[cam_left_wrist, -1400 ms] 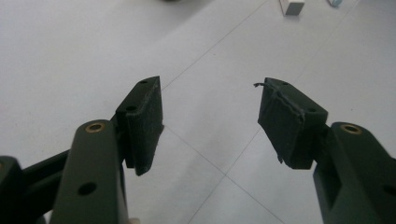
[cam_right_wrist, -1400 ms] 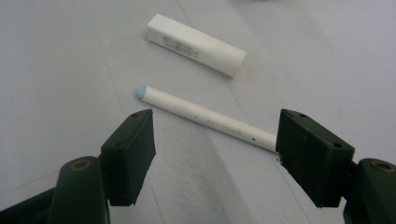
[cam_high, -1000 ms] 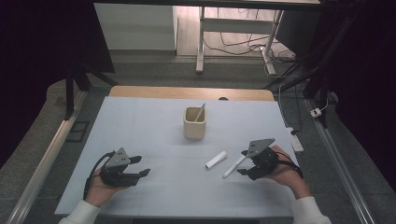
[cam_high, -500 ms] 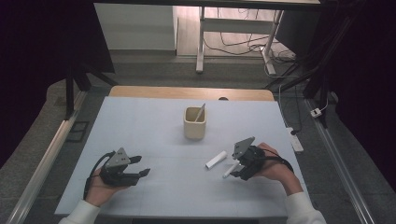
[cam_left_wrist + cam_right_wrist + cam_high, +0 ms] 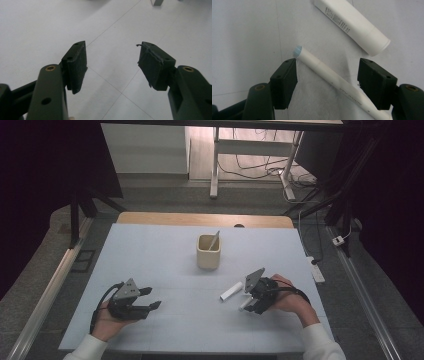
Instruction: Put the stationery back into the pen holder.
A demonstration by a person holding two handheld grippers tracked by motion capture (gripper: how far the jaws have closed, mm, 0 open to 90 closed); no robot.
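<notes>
Right gripper: we hold it low over the tabletop near the right front corner, jaws wide apart and just closing a little, astride a thin white pen but not yet pressing on it.
Pen axis: it lies flat and runs slantwise through the gap, its pale blue tip just past the left pad, so we judge the wrist needs turning to square up.
Nearer hand: ours on the right; the left gripper waits well apart near the left front edge, jaws open and empty.
Close neighbour: a thicker white tube lies just beyond the pen, apart from it.
Farther: a beige cup with a stick in it stands toward the tabletop's middle, well clear.
</notes>
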